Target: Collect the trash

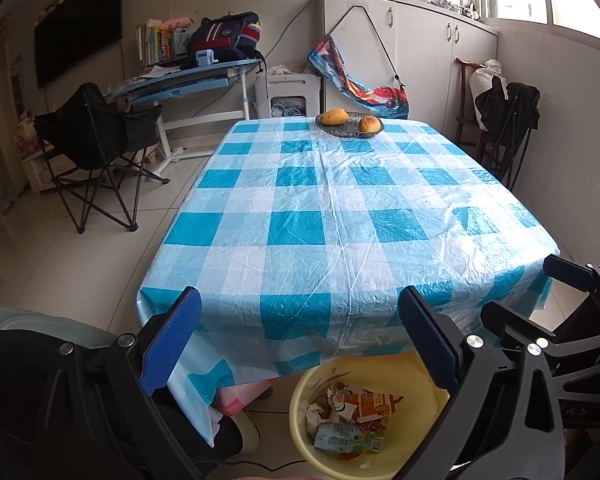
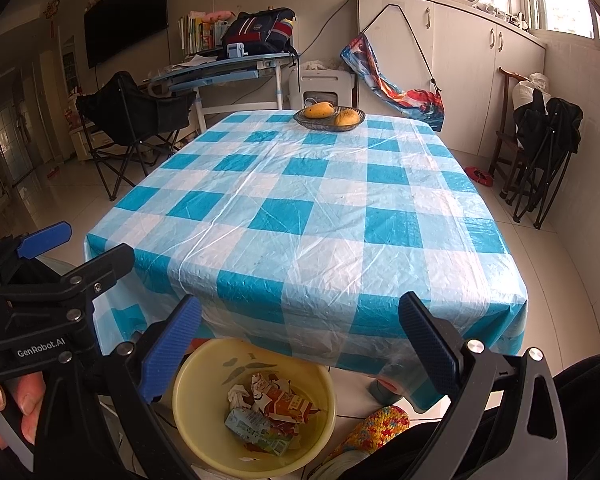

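**Both claws spread and empty above the trash basin**

A large rectangular desk (image 1: 340,208) covered with a blue-and-white checked plastic cloth fills both views. At its far end stands a dark glass fruit bowl (image 1: 350,125) with two yellow-orange mangoes in it.

On the tiled floor, at the near edge of the desk and partly under the hanging cloth, sits a round pale-yellow plastic basin (image 2: 254,408). Inside it lies the collected trash: an orange-and-white flattened drink carton (image 2: 286,402), a light green crushed carton (image 2: 256,430) just beside it, and a crumpled white tissue (image 2: 238,394) touching the cartons.

The left claw (image 1: 300,340) hangs over the basin, its blue-padded fingers wide apart, nothing between them. The right claw (image 2: 300,340) is likewise spread and holds nothing. A hand (image 2: 8,408) grips the left tool's handle at the lower left of the right wrist view.
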`<state>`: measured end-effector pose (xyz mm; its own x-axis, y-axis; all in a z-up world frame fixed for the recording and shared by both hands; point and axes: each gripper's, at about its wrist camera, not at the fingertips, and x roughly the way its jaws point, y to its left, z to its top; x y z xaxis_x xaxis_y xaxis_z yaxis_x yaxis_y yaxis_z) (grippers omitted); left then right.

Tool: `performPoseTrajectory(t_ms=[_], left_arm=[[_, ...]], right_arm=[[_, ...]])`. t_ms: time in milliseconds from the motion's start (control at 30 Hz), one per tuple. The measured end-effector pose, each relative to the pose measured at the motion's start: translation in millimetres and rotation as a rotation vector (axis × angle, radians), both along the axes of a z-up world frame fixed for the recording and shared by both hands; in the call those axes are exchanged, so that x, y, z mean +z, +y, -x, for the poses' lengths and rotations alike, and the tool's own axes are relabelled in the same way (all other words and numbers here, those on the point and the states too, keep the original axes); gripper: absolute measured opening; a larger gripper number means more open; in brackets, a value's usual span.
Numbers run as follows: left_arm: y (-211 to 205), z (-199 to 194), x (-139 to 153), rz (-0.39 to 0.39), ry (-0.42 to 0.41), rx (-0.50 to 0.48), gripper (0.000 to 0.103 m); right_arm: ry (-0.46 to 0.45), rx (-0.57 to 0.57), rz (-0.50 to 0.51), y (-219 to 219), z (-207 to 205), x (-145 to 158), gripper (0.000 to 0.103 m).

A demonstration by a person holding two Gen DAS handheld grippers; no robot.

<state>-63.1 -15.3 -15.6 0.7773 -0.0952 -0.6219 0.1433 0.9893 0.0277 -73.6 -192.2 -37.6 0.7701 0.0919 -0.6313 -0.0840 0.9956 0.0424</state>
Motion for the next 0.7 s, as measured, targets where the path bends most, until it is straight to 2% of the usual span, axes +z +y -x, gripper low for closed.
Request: performPoseTrajectory(t_ms=[467, 700], left_arm=[[1.3, -0.4, -4.6, 0.000, 0.012, -0.002, 0.095], [1.4, 3.7, 1.9, 0.013, -0.023, -0.037, 0.093]], right_arm=[[0.013, 0.002, -0.005, -0.3, -0.9, -4.6, 0.095], [0.026, -0.014, -0.040, -7.1, -2.5, -5.5, 0.096]])
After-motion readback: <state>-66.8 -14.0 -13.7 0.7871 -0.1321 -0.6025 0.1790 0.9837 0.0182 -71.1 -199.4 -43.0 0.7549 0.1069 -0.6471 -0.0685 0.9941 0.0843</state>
